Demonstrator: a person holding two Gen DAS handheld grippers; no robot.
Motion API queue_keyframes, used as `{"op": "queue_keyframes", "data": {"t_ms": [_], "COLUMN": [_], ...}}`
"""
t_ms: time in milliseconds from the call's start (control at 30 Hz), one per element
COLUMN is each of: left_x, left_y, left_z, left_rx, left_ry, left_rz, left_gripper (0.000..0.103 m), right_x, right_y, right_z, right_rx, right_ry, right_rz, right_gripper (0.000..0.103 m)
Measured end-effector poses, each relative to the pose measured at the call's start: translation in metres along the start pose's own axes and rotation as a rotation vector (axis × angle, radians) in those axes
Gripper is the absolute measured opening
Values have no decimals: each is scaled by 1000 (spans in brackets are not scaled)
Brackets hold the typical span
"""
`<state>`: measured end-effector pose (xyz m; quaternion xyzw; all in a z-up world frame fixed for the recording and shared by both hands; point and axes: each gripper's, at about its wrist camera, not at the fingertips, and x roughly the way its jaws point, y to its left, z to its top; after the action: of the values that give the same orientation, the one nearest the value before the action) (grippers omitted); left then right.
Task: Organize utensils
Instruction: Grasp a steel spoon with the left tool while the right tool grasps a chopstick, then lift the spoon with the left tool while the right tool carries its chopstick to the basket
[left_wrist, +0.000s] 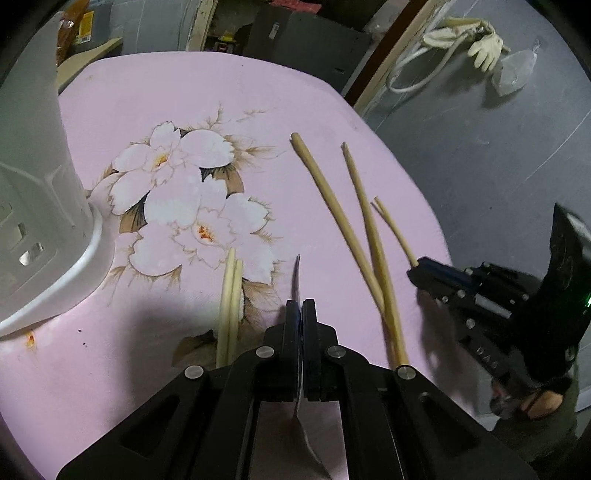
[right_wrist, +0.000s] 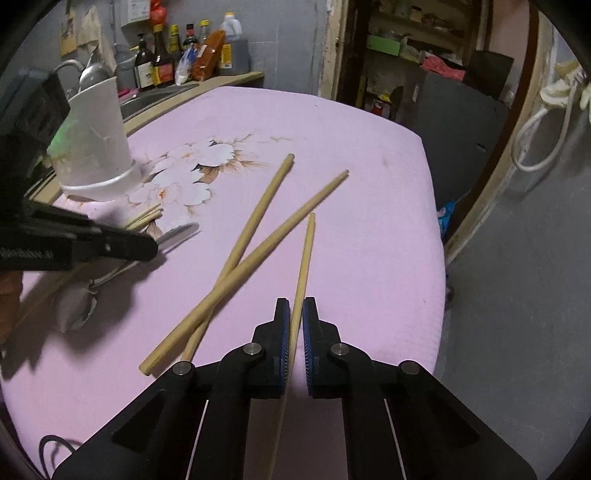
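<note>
Left gripper (left_wrist: 300, 308) closed on spoon (right_wrist: 79, 308), right gripper (right_wrist: 294, 310) pinching chopstick (right_wrist: 306, 258); risk: thin spoon handle or chopstick pivoting, slipping before reaching holder (left_wrist: 44, 206).

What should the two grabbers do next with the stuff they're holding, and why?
Probably carry both to the white utensil holder. The left hand-held gripper is shut on a metal spoon, and the right hand-held gripper pinches one chopstick. The holder stands upright at the table's left, while two crossed chopsticks wait on the pink cloth.
</note>
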<state>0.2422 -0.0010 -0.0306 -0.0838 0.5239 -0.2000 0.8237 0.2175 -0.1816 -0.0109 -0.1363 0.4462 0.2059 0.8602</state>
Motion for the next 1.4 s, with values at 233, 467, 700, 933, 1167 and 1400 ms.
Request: {"op": "queue_keyframes", "data": {"t_ms": [233,467,700,933,1167,1400], "left_x": [4,-2,-58,-127,-193,-250], "left_y": [-2,-8,-21,-31,-15,43], "left_z": [5,7,-5,-8,-7,-5], "left_rx": [33,12,66,113,116,58], "left_ry": [65,12,-268,-606,-845,-996], "left_rz": [33,3,18,59,107,200], "left_gripper": [3,0,0,0,0,0], "right_x": [12,7,-47,-103,-134,-132], "right_y": [11,2,1,34,73,111], "right_z": [14,14,9,17,48,99], "right_rx": [-39,27,154,133,80,81], "right_ry": [42,37,-288,-724,-1015,-1126], "right_rz": [-30,39,124,85,137,311], "right_gripper": [10,3,3,3,3,3]}}
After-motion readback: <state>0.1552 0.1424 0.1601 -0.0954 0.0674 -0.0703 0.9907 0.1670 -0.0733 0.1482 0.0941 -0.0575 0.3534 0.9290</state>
